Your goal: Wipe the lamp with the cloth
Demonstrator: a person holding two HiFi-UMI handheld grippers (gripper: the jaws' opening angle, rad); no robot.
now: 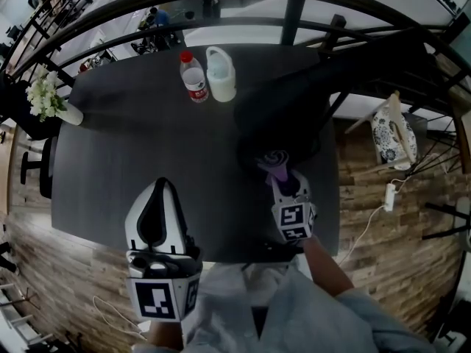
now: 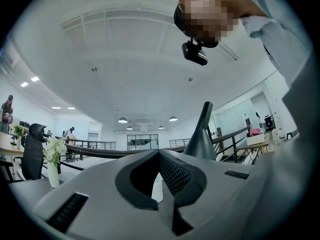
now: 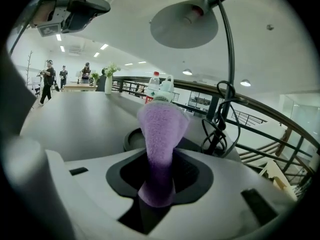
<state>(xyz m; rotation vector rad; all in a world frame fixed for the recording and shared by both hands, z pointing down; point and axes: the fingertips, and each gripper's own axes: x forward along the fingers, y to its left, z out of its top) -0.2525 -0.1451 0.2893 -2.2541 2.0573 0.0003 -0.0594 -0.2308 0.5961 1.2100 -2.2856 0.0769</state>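
R gripper [image 1: 285, 184]: jaws clamped on purple cloth [image 1: 274, 160], cloth pokes up past the tips in a rolled wad. L gripper [image 1: 163, 186]: jaws together, nothing between them, low at near-left edge of dark table [image 1: 147, 145], well apart from the R one. Lamp [image 1: 283, 116] is on the table's right side. R gripper view shows shade [image 3: 184, 24] overhead, thin curved stem down its right w/ coiled cable [image 3: 220, 119] at the bottom, round base [image 3: 131, 139] just behind the cloth. Cloth sits under the shade w/ a visible gap, no contact. Far edge of table: water bottle [image 1: 193, 78] w/ red cap beside white jug [image 1: 221, 73]. Flower vase [image 1: 51, 101] at far-left corner
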